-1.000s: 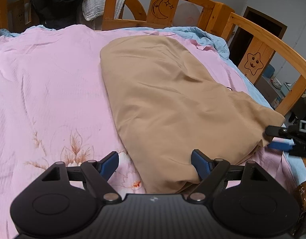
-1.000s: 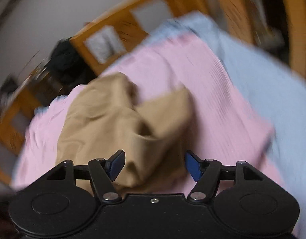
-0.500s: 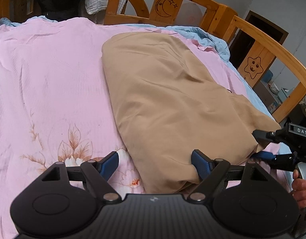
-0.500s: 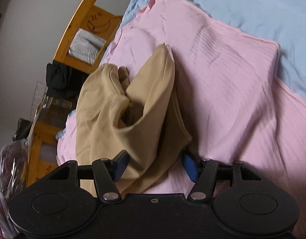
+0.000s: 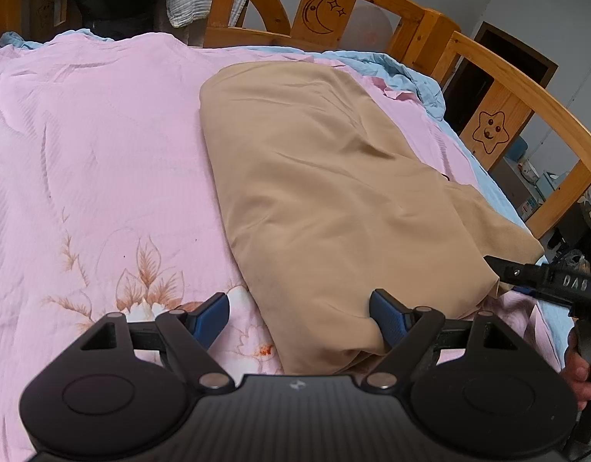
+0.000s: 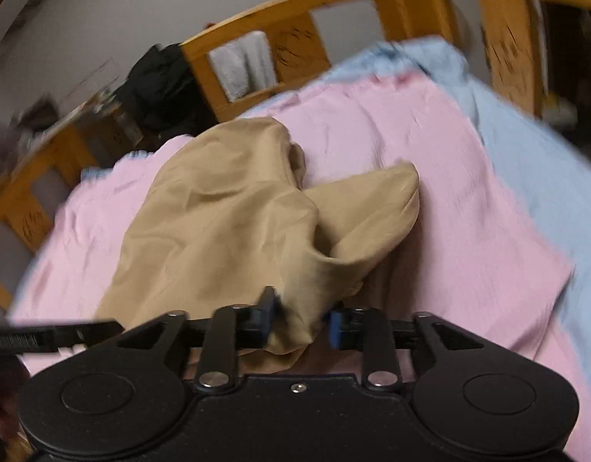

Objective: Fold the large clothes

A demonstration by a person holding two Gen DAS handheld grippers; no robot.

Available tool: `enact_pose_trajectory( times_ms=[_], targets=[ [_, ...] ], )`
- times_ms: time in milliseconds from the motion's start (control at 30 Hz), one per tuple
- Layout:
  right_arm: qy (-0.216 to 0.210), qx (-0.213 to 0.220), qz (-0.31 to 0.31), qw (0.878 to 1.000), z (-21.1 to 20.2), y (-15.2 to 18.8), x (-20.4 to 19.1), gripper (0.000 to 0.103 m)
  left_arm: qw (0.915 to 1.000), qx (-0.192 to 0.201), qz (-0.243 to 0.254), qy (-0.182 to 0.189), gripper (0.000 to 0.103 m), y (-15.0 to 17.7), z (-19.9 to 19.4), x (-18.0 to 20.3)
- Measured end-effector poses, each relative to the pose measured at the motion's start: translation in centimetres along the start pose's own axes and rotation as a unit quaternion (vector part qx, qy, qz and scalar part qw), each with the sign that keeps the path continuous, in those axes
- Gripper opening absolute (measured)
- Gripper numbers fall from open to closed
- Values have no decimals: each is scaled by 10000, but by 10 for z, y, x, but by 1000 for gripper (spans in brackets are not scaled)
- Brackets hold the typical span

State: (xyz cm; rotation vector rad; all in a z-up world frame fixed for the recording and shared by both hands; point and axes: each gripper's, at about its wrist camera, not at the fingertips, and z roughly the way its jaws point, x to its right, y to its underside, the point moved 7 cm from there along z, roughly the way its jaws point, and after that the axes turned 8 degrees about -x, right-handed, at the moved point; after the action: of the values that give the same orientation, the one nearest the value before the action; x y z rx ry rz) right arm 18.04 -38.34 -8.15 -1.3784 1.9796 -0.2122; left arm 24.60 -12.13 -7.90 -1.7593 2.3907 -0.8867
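Note:
A large tan garment (image 5: 326, 192) lies folded lengthwise on the pink floral bed sheet (image 5: 95, 154). My left gripper (image 5: 299, 315) is open at the garment's near edge; its right finger (image 5: 388, 317) presses into the cloth, its left finger (image 5: 212, 313) is over the sheet. My right gripper (image 6: 301, 321) is shut on a bunched corner of the tan garment (image 6: 226, 223) and lifts it slightly. The right gripper also shows in the left wrist view (image 5: 503, 269) at the garment's right corner.
A wooden bed rail with a moon cutout (image 5: 322, 15) and a star cutout (image 5: 488, 131) rings the far and right sides. A blue sheet (image 6: 526, 134) lies under the pink one. Dark clothes (image 6: 161, 84) and a white towel (image 5: 187, 4) hang at the headboard.
My right gripper has closed from open onto the garment's corner and swung its view. My left gripper stays open and has barely moved.

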Motion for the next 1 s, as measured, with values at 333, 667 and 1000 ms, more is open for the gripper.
enact_pose_trajectory(
  times_ms=[333, 667, 1000],
  targets=[
    [-938, -45, 892, 9916, 24, -11, 13, 59, 9903, 178, -714, 1176, 82, -20, 7, -32],
    [-1344, 47, 1274, 9827, 38, -8, 26, 63, 9830, 31, -1223, 1369, 92, -76, 65, -54],
    [-1079, 189, 846, 9904, 31, -12, 12, 29, 9971, 27, -591, 472, 54, -78, 68, -13]
  ],
)
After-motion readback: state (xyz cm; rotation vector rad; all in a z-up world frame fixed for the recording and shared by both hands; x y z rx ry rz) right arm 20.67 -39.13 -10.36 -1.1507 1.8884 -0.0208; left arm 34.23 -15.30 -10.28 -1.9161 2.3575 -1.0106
